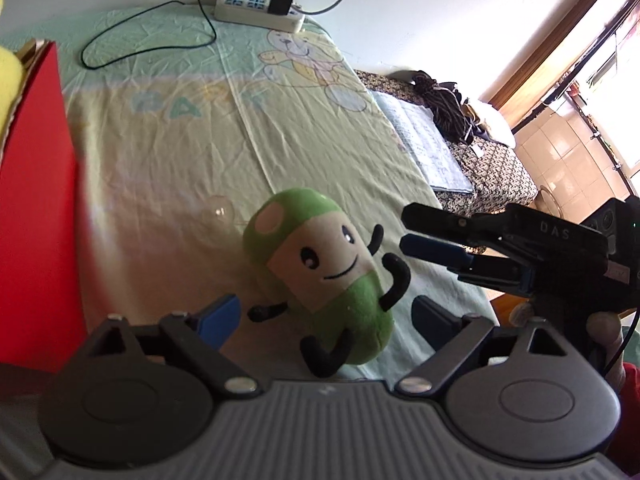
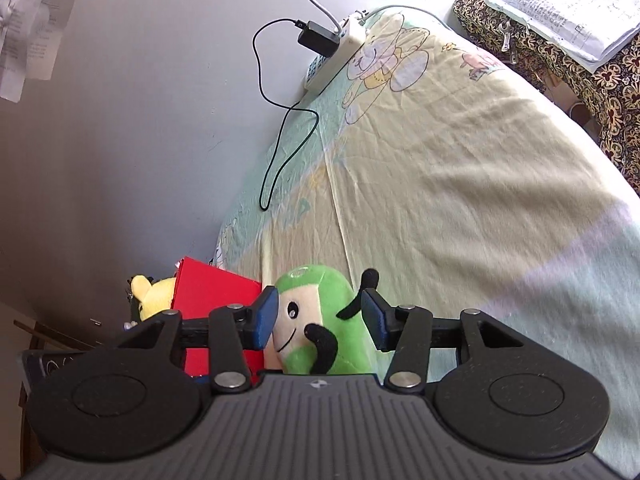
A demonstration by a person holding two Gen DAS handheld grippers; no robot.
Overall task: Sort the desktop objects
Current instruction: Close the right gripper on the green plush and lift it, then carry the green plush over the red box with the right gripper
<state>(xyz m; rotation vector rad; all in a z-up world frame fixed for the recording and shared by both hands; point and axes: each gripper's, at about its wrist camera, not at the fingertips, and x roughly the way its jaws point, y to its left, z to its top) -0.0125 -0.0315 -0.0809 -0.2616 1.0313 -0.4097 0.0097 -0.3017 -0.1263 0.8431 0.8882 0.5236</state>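
Observation:
A green mushroom plush with a smiling face and black limbs lies on the pale green bedsheet. My left gripper is open, and its blue pads stand on either side of the plush's lower body without pressing it. My right gripper reaches in from the right, just short of the plush's raised arm. Its jaws are apart with nothing between them. In the right wrist view the plush shows beyond the right gripper, framed by its fingers. A red box stands at the left.
A yellow plush sits in the red box. A white power strip with a black charger and a looping cable lies by the far wall. A notebook rests on a patterned cloth to the right. A hand holds the right gripper.

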